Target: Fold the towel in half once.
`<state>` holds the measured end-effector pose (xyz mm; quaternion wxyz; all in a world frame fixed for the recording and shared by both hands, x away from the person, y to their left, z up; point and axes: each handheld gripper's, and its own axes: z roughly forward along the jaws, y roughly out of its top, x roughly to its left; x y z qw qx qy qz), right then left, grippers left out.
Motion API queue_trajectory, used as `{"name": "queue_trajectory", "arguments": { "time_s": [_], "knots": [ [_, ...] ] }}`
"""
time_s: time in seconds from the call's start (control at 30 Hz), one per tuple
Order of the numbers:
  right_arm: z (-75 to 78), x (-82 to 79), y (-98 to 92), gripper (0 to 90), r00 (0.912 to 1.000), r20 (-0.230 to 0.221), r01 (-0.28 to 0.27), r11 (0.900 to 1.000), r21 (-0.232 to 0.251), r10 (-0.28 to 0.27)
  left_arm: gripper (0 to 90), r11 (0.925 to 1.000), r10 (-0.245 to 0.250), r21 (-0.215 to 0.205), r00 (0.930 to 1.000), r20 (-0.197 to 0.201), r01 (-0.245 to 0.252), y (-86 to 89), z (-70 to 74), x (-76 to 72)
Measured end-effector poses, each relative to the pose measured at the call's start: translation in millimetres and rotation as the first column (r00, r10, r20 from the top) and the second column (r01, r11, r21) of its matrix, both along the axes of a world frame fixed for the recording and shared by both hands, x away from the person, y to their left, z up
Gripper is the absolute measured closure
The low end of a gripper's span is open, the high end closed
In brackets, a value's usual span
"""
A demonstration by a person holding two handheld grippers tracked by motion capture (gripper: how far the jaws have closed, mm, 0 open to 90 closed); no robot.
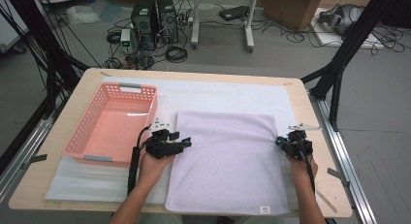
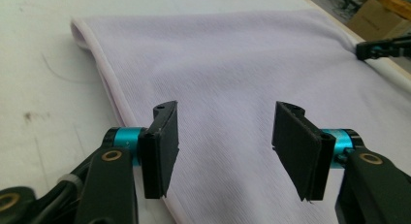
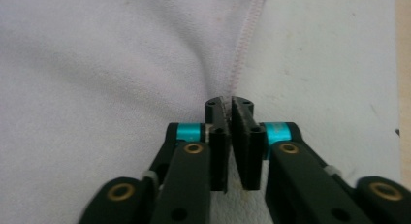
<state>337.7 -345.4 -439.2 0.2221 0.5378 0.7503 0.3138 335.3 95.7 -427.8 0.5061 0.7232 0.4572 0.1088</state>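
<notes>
Lilac towel (image 1: 225, 161) spread flat on the bench (image 1: 310, 112), apparently already doubled over, beside an empty pink basket (image 1: 114, 122); further folding and binning probably left. Right gripper (image 3: 229, 105) fingers pinched on the towel's hemmed edge. Left gripper (image 2: 225, 132) fingers parted, nothing clamped. Layer count hard to judge.

No readable text, even on the towel's (image 1: 225, 161) tag (image 1: 264, 209).
</notes>
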Motion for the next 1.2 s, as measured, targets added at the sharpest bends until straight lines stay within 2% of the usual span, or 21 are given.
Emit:
{"name": "queue_trajectory", "arguments": {
  "time_s": [0.03, 0.1, 0.17, 0.23, 0.33, 0.47, 0.53, 0.6, 0.67, 0.73, 0.87, 0.97, 1.07, 1.13, 1.2],
  "knots": [
    [1.2, 0.6, 0.1, 63.9, 1.0000, 0.009, -0.004, 1.000, 0.001, 0.004, 41.8, 1.0000, 0.008, -0.003, 0.9999, 0.010, -0.008, -0.8, 1.2, 4.6],
    [4.9, 2.6, -5.0, 59.6, 0.9990, 0.044, -0.003, 0.999, 0.047, 0.001, 41.0, 0.9997, 0.022, 0.004, 0.9997, 0.014, -0.023, -1.7, 3.9, 16.0],
    [9.1, 5.3, -10.0, 55.2, 0.9982, 0.058, 0.007, 0.996, 0.092, -0.013, 39.3, 0.9995, 0.030, -0.011, 0.9993, 0.022, -0.029, -1.3, 6.0, 28.3],
    [12.1, 7.9, -12.5, 55.5, 0.9980, 0.063, -0.010, 0.995, 0.103, 0.004, 39.5, 0.9993, 0.035, 0.011, 0.9985, 0.041, -0.036, -3.3, 7.9, 39.9],
    [13.6, 10.3, -11.7, 55.7, 0.9975, 0.065, -0.034, 0.994, 0.100, 0.028, 39.5, 0.9972, 0.055, 0.049, 0.9981, 0.029, -0.057, -9.1, 6.3, 58.1],
    [13.0, 14.9, -14.6, 54.0, 0.9974, 0.063, -0.042, 0.991, 0.128, 0.034, 39.5, 0.9953, 0.085, 0.042, 0.9956, 0.039, -0.087, -11.9, -1.1, 77.4],
    [11.8, 18.8, -17.9, 51.7, 0.9965, 0.073, -0.053, 0.986, 0.156, 0.042, 39.5, 0.9935, 0.109, 0.025, 0.9930, 0.046, -0.111, -10.0, -6.9, 83.8],
    [11.1, 26.3, -21.1, 44.0, 0.9963, 0.069, -0.062, 0.985, 0.160, 0.051, 39.7, 0.9907, 0.130, 0.037, 0.9912, 0.022, -0.131, -7.8, -14.5, 88.3],
    [11.0, 35.8, -22.7, 36.9, 0.9954, 0.080, -0.066, 0.984, 0.167, 0.053, 40.4, 0.9897, 0.126, 0.068, 0.9920, 0.001, -0.126, -8.8, -21.3, 90.8],
    [10.6, 46.2, -23.4, 36.5, 0.9953, 0.071, -0.079, 0.979, 0.190, 0.066, 41.5, 0.9885, 0.140, 0.059, 0.9902, -0.004, -0.139, -8.1, -23.2, 92.8],
    [11.7, 62.2, -19.8, 36.7, 0.9929, 0.061, -0.113, 0.972, 0.205, 0.102, 43.8, 0.9864, 0.159, 0.041, 0.9873, 0.007, -0.159, -3.6, -23.3, 95.0],
    [10.3, 70.8, -16.1, 36.7, 0.9876, 0.049, -0.156, 0.965, 0.211, 0.150, 43.3, 0.9827, 0.176, 0.058, 0.9843, -0.001, -0.176, -3.9, -23.5, 95.3],
    [6.1, 76.7, -12.6, 36.2, 0.9884, 0.018, -0.151, 0.969, 0.196, 0.151, 41.7, 0.9717, 0.224, 0.084, 0.9744, -0.024, -0.221, -3.5, -24.2, 96.6],
    [4.1, 80.0, -10.7, 36.2, 0.9889, 0.015, -0.148, 0.973, 0.175, 0.148, 41.1, 0.9667, 0.242, 0.094, 0.9698, -0.032, -0.238, -4.8, -24.7, 97.1],
    [1.4, 84.1, -6.9, 39.0, 0.9917, -0.004, -0.127, 0.980, 0.152, 0.129, 41.6, 0.9656, 0.223, 0.145, 0.9741, -0.035, -0.216, -9.9, -24.6, 98.2]
  ]
}}
